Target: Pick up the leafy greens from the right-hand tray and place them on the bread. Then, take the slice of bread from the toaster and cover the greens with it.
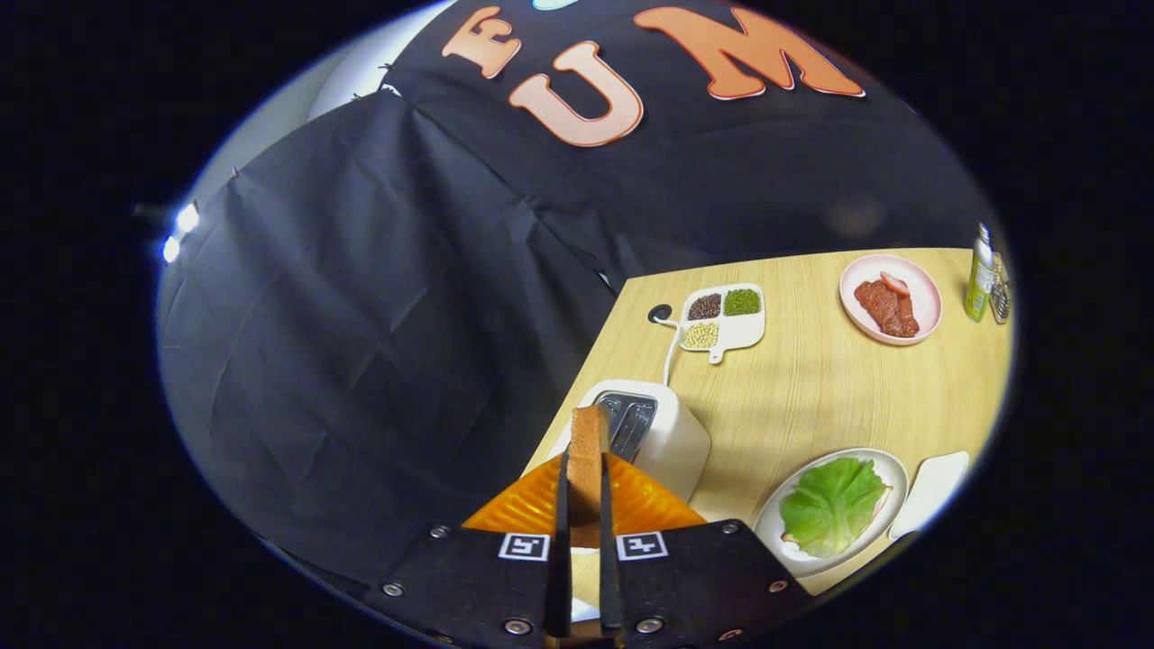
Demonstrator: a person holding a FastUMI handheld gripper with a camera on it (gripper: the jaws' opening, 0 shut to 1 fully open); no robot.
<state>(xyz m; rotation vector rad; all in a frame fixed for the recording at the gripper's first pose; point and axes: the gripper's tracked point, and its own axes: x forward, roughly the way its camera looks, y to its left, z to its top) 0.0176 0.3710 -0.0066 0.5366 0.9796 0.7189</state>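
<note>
Landmark: white two-slot toaster [654, 442] on the light wooden table [811, 397].

Gripper [584, 505] is closed on a tan toast slice [586, 460], held upright and edge-on, one finger pressing each flat face. Slice sits just left of the toaster's slots and above them, clear of the toaster body. No bread visible in the slots from this angle.

White power cord [669, 347] runs from the toaster's back to a black grommet [659, 313] in the table behind it.

Behind-right of toaster: white divided dish [726, 320] with three fills, dark brown, green and pale beans or grains.

Front-right of toaster: round white plate [879, 464] holding a crinkled green lettuce leaf [831, 503] laid on a bread slice [792, 541]; only the bread's edge shows under the leaf. Greens uncovered.

Just right of that plate: white tray [933, 491], partly cut off.

Far right and behind toaster: pink plate [920, 288] with reddish meat pieces [888, 306], then a green bottle [978, 275] and a small shaker [999, 293] beside it.
</note>
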